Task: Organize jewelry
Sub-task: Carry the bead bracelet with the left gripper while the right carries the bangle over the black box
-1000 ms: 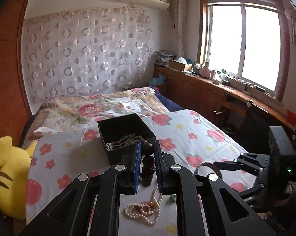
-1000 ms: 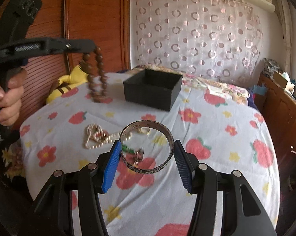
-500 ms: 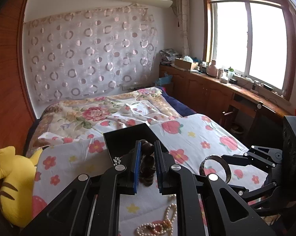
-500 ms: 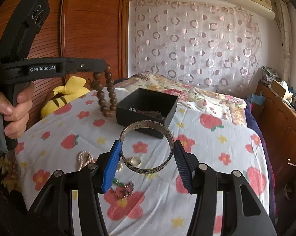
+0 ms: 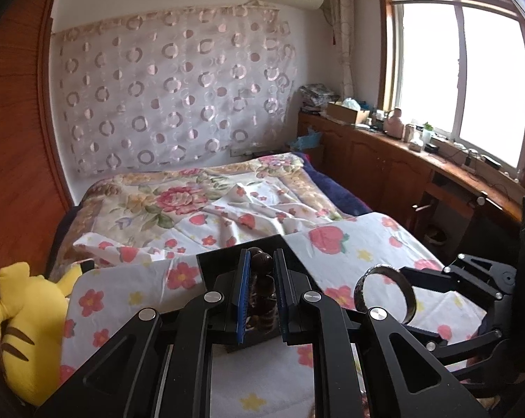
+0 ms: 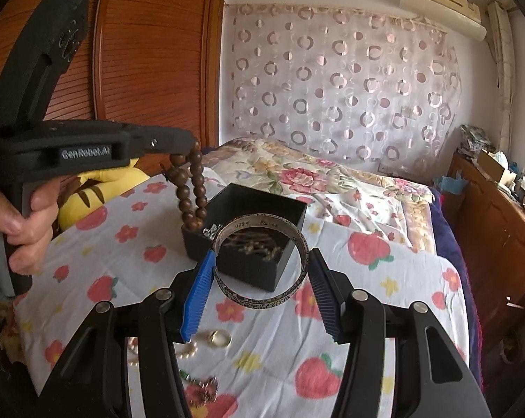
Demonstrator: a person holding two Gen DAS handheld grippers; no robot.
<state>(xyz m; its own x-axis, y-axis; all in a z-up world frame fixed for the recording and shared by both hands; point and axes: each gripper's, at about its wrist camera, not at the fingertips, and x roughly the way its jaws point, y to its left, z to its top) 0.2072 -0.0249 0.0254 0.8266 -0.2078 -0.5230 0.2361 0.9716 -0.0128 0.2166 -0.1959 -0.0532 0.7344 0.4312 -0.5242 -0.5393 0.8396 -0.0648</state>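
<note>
The left tool (image 5: 261, 296) is closed tight on a string of brown wooden beads (image 6: 192, 188); from the right wrist view the beads hang in a loop from its tip, their lowest beads at the left rim of the black box (image 6: 262, 205), seemingly touching it. In the left wrist view the beads (image 5: 261, 289) sit pinched between the blue pads (image 5: 243, 296), with the box (image 5: 213, 261) mostly hidden behind the fingers.

The right tool (image 6: 260, 289) is spread wide and grips a silver bangle (image 6: 262, 261) across its width, one blue pad on each side. The bangle is held upright in the air in front of the box, and through its ring a tangle of thin chains (image 6: 259, 245) shows inside the box.

The box stands on the bed (image 6: 384, 296), on a white sheet with strawberries and flowers. Near the bed's near edge, under the right tool, lie a gold ring (image 6: 220, 338), pearls (image 6: 189, 350) and other small pieces too blurred to name. A yellow plush (image 5: 29, 327) lies at the bed's left edge.
</note>
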